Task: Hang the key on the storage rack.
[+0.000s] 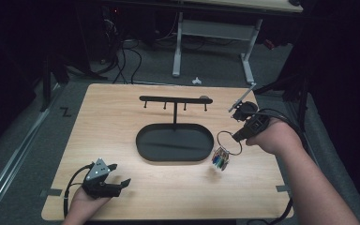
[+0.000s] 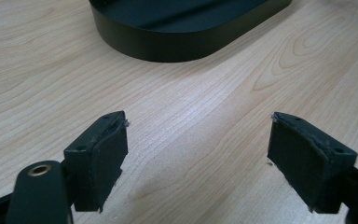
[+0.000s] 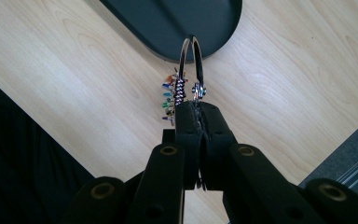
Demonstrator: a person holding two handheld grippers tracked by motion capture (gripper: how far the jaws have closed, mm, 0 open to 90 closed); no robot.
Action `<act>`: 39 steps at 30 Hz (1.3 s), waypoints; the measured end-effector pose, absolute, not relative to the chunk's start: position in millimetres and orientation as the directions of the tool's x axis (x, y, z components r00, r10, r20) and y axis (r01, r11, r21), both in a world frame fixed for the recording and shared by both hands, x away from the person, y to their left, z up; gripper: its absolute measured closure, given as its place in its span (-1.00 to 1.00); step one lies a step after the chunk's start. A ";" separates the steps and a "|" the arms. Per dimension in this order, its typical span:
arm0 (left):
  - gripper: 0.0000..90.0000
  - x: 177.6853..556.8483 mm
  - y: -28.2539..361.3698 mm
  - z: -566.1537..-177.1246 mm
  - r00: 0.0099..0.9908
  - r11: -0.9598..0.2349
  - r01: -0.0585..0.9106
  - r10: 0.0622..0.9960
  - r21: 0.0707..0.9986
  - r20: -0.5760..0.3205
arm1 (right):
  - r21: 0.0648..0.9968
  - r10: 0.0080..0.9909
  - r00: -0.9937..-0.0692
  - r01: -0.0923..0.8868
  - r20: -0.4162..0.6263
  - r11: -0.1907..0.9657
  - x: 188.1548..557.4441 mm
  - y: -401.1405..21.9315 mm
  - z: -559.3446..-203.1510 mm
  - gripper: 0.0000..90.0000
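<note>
Item: silver metal key ring with a bunch of coloured tags (image 1: 224, 149), hanging above the worktop's (image 1: 122, 122) right edge, beside the black oval tray stand (image 1: 175, 142).

Right hand-held gripper (image 3: 196, 105): pinching the ring. Left hand-held gripper (image 2: 198, 154): spread, empty.

Advice: keeping the ring vertical while approaching the stand's hooked crossbar (image 1: 174, 99).

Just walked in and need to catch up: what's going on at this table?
A person works two hand-held grippers over a light wooden table. The right gripper is shut on a silver metal ring with colourful beads, holding it above the table beside the black oval tray with a hook stand. The left gripper rests open near the front edge, holding nothing.
</note>
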State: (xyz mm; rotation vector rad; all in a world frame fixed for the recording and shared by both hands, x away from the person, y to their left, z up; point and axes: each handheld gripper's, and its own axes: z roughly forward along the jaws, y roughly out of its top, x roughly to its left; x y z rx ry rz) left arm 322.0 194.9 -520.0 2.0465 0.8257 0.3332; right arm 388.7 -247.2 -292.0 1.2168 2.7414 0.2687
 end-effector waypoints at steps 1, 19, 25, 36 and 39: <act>-0.55 321.9 195.0 -519.9 0.742 -0.392 0.429 0.667 0.814 -0.070 | 0.214 0.749 -0.661 0.725 -0.049 0.654 389.3 -245.7 -290.9 0.95; -0.56 321.7 196.2 -519.6 0.740 -0.392 0.425 0.670 0.816 -0.063 | 0.249 0.726 -0.685 0.695 -0.057 0.675 412.2 -222.4 -277.4 0.95; -0.55 321.4 196.5 -519.7 0.741 -0.396 0.422 0.669 0.816 -0.059 | 0.258 0.722 -0.690 0.688 -0.058 0.678 421.6 -215.0 -274.6 0.95; -0.55 321.3 199.1 -519.5 0.738 -0.392 0.426 0.672 0.816 -0.062 | 0.266 0.712 -0.700 0.677 -0.055 0.686 437.3 -202.4 -274.8 0.95; -0.54 321.3 199.8 -519.2 0.736 -0.390 0.426 0.674 0.816 -0.063 | 0.261 0.717 -0.695 0.683 -0.053 0.682 441.7 -199.8 -275.7 0.95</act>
